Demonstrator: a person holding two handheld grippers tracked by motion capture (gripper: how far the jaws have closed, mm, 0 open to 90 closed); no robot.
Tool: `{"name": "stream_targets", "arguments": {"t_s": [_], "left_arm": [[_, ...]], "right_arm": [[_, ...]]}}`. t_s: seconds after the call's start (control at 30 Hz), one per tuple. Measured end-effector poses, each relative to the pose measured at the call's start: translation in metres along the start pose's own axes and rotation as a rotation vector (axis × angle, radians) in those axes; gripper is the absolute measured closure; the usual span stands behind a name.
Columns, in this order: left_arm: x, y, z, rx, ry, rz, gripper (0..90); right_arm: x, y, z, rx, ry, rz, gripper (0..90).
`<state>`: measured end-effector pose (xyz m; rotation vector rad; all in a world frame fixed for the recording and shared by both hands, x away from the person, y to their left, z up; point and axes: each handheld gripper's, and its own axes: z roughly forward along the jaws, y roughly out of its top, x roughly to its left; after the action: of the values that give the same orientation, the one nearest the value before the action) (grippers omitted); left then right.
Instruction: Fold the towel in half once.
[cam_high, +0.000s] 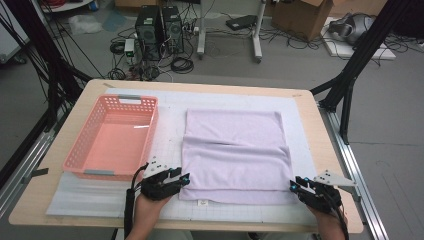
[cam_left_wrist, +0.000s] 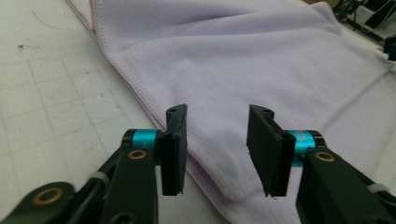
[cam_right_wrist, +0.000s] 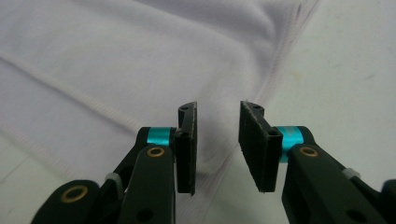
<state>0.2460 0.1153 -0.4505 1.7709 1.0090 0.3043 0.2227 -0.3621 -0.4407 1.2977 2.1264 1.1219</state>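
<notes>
Under the left gripper (cam_high: 181, 179), towel (cam_high: 235, 155) corner hidden, jaws apart

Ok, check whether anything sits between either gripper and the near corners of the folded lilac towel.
Nothing visible does. The left gripper stands open at the lilac towel's near left corner, the right gripper open at its near right corner, with bare white mat around them. The pink basket sits off to the left, clear of both.

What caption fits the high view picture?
Two open claws, left and right, flank a folded lilac towel beside a pink basket.
</notes>
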Motion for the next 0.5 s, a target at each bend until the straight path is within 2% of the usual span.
{"name": "stream_targets", "arguments": {"t_s": [0.1, 0.2, 0.27, 0.37, 0.43, 0.5], "left_arm": [[-0.004, -0.004, -0.002, 0.043, -0.008, 0.019, 66.8], [-0.008, -0.008, 0.001, 0.092, 0.005, 0.032, 68.7], [-0.010, -0.009, 0.001, 0.098, 0.019, 0.042, 69.0], [-0.013, -0.010, 0.003, 0.102, 0.043, 0.062, 73.8], [-0.014, -0.010, 0.004, 0.103, 0.058, 0.081, 81.8], [-0.017, -0.010, 0.004, 0.098, 0.069, 0.101, 84.9]], "right_arm": [[0.004, -0.003, -0.003, 0.007, 0.002, -0.003, 67.5], [0.004, -0.004, 0.000, 0.023, 0.000, -0.005, 69.9], [0.005, -0.007, 0.005, 0.046, -0.008, -0.013, 74.5], [0.003, -0.006, 0.005, 0.049, -0.025, -0.001, 84.3], [0.004, -0.006, 0.005, 0.048, -0.031, -0.007, 85.5], [0.006, -0.006, 0.004, 0.048, -0.038, -0.017, 86.3]]}}
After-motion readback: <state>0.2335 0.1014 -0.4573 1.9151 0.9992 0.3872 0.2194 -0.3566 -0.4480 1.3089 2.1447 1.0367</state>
